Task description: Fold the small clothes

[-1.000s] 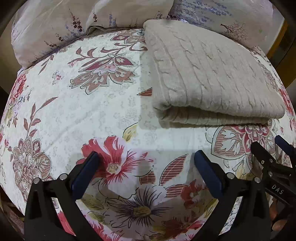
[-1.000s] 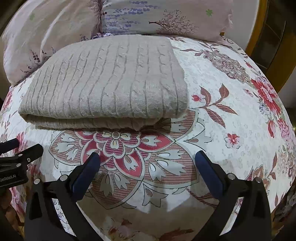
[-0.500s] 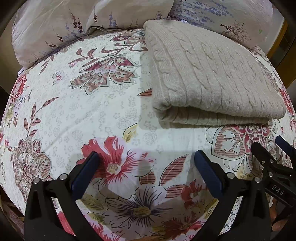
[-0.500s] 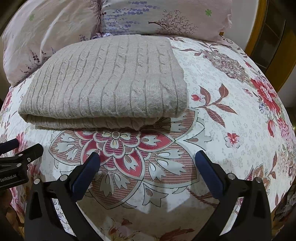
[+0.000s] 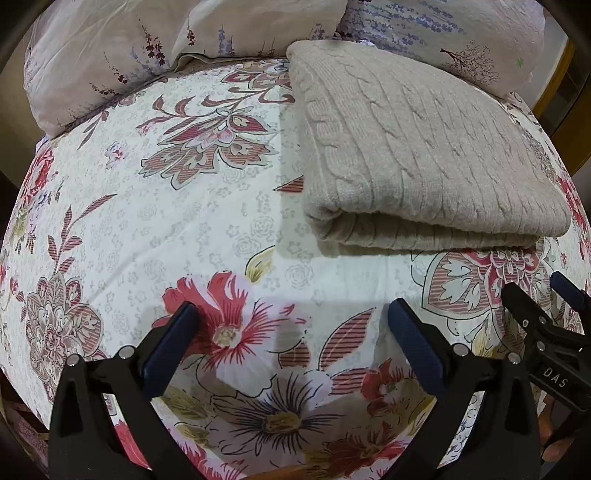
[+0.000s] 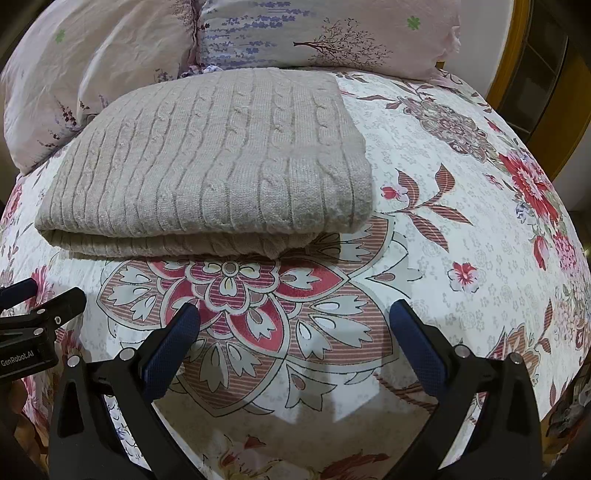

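So the beige cable-knit sweater (image 5: 417, 155) is lying folded on the floral bedsheet (image 5: 192, 221), its far edge sitting just in front of the pillows (image 6: 258, 33). The left gripper (image 5: 291, 325) and the right gripper (image 6: 295, 325) are both hovering near its front fold, jaws spread wide and gripping nothing.

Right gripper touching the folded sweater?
Apart. In the right wrist view the right gripper is open, and a strip of floral bedsheet shows between its fingertips and the near edge of the sweater.
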The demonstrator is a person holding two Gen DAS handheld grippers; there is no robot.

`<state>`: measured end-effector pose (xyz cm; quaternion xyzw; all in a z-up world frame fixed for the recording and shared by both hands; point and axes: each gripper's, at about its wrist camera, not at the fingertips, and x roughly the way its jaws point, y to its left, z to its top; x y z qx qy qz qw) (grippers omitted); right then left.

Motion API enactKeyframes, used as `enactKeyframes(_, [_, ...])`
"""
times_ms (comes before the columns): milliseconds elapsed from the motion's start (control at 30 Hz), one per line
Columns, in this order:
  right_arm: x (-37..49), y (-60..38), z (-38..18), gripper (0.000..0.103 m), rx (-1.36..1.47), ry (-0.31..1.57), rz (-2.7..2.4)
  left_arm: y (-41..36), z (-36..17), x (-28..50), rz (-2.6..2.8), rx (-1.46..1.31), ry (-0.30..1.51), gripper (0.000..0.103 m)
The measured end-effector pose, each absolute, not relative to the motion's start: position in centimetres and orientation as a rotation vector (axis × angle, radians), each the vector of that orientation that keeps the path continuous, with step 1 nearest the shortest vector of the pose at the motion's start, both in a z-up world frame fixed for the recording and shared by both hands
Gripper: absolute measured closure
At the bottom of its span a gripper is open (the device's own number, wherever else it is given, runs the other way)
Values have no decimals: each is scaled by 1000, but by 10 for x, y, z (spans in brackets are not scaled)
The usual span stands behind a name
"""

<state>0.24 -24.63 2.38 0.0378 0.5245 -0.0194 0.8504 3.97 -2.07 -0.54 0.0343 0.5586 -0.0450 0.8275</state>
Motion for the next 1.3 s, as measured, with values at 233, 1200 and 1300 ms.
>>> enactKeyframes(233, [2,-246,24,1,80,1104,-41,-21,-5,40,-94,72,1186,2])
enactKeyframes(1200, [1,-246,23,1,81,1101,-44,-21,-5,43,-88,67,1190,2])
enactKeyframes(1300, [2,-246,24,1,81,1101,-43,-21,-5,43,-85,64,1191,2])
